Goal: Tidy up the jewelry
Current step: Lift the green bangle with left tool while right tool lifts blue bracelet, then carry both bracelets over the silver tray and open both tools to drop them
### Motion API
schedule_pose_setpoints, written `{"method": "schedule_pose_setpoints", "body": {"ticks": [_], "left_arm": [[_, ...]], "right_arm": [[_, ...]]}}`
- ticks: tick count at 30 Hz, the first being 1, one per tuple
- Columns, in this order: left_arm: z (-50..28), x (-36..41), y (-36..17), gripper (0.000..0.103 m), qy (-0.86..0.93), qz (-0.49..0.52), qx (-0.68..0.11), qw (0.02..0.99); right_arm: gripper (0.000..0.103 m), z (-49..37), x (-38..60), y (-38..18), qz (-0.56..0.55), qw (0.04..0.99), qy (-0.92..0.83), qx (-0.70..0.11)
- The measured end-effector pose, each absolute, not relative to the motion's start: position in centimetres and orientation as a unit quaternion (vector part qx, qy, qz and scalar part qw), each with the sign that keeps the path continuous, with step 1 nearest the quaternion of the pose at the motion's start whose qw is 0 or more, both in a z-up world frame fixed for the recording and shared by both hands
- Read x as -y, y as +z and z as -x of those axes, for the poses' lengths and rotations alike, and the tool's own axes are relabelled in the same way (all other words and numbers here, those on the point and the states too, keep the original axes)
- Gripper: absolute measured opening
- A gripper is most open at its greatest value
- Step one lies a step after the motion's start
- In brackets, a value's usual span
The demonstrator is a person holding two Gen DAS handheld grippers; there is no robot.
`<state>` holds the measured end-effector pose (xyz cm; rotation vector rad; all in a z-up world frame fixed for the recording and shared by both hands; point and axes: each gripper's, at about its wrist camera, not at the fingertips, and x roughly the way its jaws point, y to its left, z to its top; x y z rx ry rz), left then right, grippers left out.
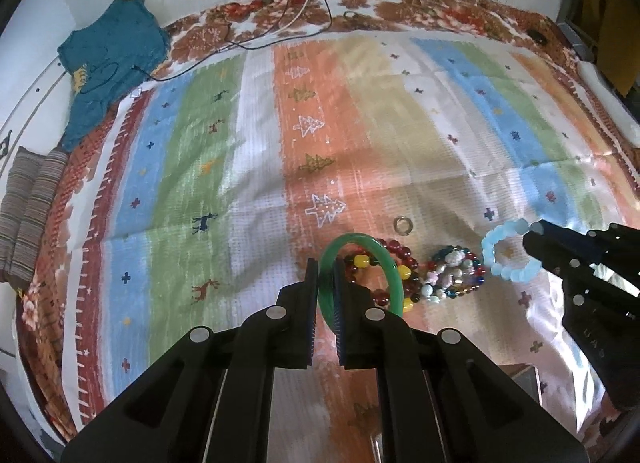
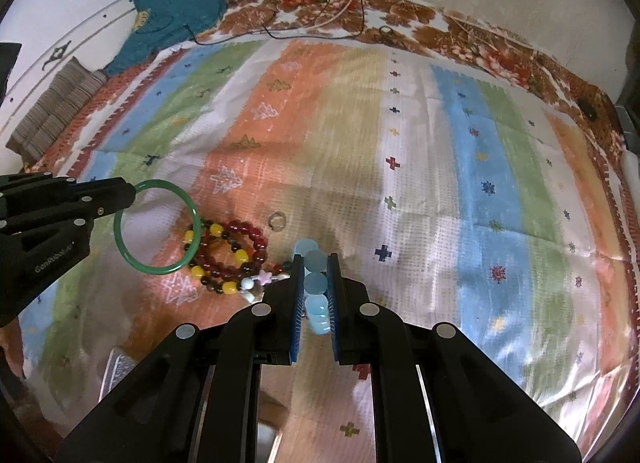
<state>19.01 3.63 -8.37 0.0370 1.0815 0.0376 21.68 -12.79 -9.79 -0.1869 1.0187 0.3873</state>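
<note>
**Both tongs loaded, rest of jewelry still on the cloth**

Striped cloth [image 1: 256, 167] covers the surface (bed or tabletop, can't tell which). Teal garment [image 1: 112, 63] lies at approx 10 o'clock, cables [image 1: 296, 7] at 12.

Progress, my read: early/mid. Two pcs are gripped and look lifted off the cloth, none visibly sorted yet. A boxy thing sits at the bottom edge of each view, possibly a container, too cut off to say.

Left tongs [image 1: 326, 303]: nearly closed, pinching the green bangle [image 1: 390, 267] by its rim at the near-left side; the ring stands up and overlaps the beads behind it. In the right view the bangle [image 2: 132, 255] hangs at 9 o'clock.

Right tongs [image 2: 314, 299]: narrow gap, clamped on the pale blue bead bracelet [image 2: 314, 283], seen edge-on between the pads. From the left cam the bracelet [image 1: 492, 259] is held out at 3 o'clock.

Left to do: red/yellow bead bracelet [image 2: 228, 251], centre-left; multicolour bead bracelet [image 1: 452, 275] just beside it, touching; small ring [image 1: 402, 225] near both, at approx 12 from them, apart.
</note>
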Motion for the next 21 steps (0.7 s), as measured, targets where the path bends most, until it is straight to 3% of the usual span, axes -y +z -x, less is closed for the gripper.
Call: {"method": "schedule_pose_setpoints", "body": {"ticks": [21], "left_arm": [[-12.7,-2.2,-4.8,0.007,-0.004,0.006,-0.471,0.882]], "right_arm": [[0.012,-15.5,13.2,-6.5,0.069,0.861,0.216,-0.455]]}}
